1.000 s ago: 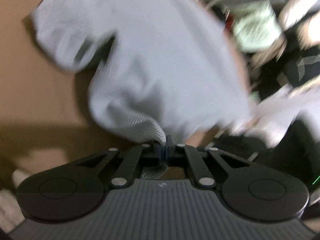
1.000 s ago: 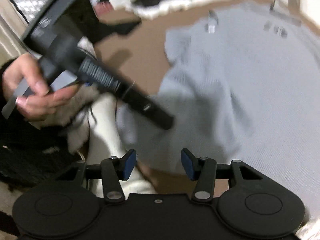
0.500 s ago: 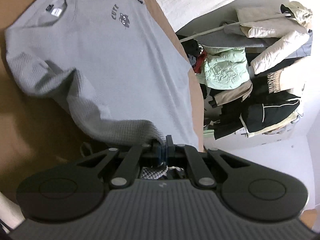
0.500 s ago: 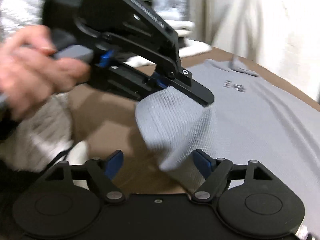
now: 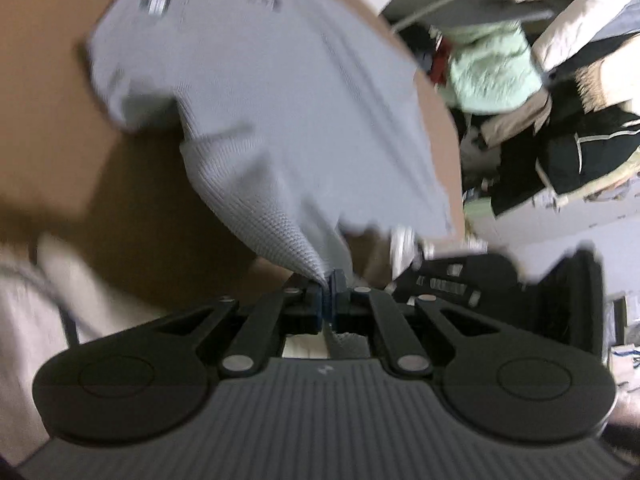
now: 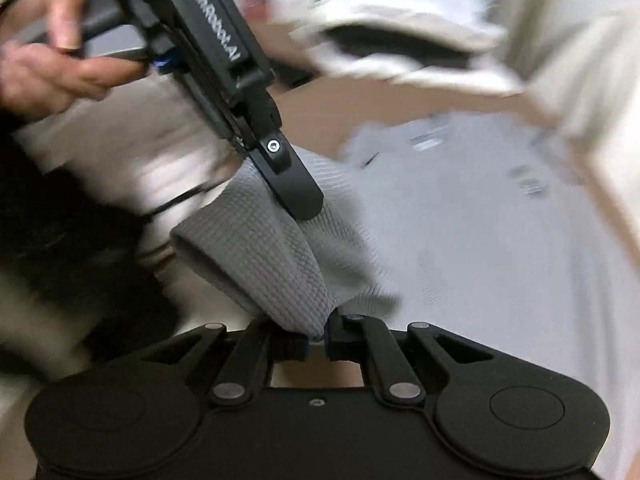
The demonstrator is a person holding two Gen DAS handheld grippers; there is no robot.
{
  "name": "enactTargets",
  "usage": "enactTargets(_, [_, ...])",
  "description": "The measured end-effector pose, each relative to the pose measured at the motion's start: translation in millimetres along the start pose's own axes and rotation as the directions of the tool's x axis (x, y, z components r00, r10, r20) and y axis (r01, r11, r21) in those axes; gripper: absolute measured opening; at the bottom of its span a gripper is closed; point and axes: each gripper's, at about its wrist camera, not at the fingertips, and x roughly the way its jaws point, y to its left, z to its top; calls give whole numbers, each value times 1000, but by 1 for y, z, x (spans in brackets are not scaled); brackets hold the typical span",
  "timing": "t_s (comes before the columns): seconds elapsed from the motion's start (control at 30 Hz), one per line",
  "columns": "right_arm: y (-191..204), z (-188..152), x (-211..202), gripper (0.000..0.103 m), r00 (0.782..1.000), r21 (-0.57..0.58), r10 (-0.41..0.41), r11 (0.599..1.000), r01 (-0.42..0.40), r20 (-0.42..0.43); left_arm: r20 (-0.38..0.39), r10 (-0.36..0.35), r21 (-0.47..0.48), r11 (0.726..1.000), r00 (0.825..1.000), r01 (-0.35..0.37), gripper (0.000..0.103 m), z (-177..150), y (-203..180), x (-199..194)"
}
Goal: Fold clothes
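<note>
Left wrist view, from left to right: the brown tabletop (image 5: 52, 128) lies bare, then the grey waffle-knit shirt (image 5: 280, 92) spreads front-up across it, and a heap of jackets (image 5: 520, 92) hangs beyond the table's far edge. At the bottom the left gripper (image 5: 328, 294) has its jaws pressed together on a pinch of the shirt's edge, the cloth rising to it in a taut cone. In the right wrist view a hand (image 6: 52, 60) at the left holds that same tool, whose finger lies against a raised grey fold, and the rest of the shirt lies flat on the table to the right. The right gripper (image 6: 316, 342) at the bottom is clamped on the lower tip of that fold, so both tools grip the same lifted part close together. The step in hand looks like the first side fold, with the sleeve or hem side picked up. The next move likely calls for carrying this edge across the chest with both grips level, keeping the cloth taut so it lands without a wrinkle
</note>
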Motion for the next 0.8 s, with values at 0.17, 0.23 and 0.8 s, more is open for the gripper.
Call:
enactTargets(0.17, [-8,-10,29,8,981,40,162,987,-158,-107,-107,32,-94,995,994,-42,3,-27,21,31])
enactTargets(0.23, [-15,-11,46,10,969,108,217,973,-205,-116,-138,50,-120,991,989,-66,3,-33,30,42])
enactTargets(0.8, [-98,12,-10,47,924,180,377,906,-383,70,299,437,214,835,848,-506,74,88,35,-40])
